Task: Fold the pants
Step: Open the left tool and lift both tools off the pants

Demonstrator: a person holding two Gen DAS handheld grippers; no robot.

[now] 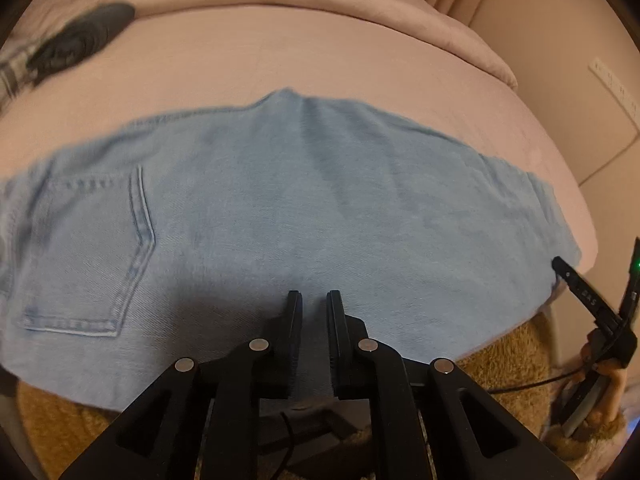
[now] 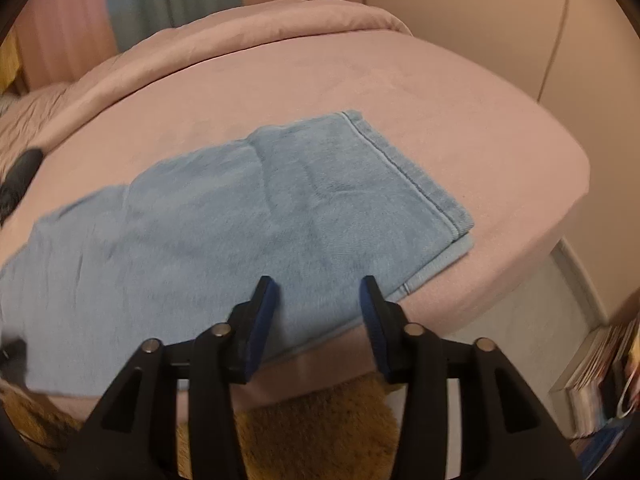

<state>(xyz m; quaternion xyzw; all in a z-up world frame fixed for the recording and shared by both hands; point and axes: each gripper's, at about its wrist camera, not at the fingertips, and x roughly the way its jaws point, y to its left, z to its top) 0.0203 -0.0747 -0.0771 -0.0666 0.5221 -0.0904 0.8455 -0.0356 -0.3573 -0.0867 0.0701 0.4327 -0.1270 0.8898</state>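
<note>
The pants point(image 1: 304, 208), pale blue denim, lay flat on the bed point(image 1: 280, 52), along its near edge, with one leg apparently laid over the other, so the lengthwise fold looked done. The crosswise folds, bringing the hem end toward the waist, seemed still to be made.

The left gripper point(image 1: 314, 296) hung over the near edge of the pants around their middle, its jaws almost together with a thin gap and no cloth between them. The right gripper point(image 2: 318, 286) hung over the near edge of the pants close to the hem end, jaws spread wide and holding nothing.

The left wrist view alone showed the back pocket point(image 1: 92, 252) at the waist end of the pants, and a dark hairbrush point(image 1: 80, 40) on the bed well beyond the pants. The right wrist view alone showed the stitched hem point(image 2: 404, 176) with two layers stacked at the corner, and a stack of books point(image 2: 596, 376) on the floor beside the bed.
</note>
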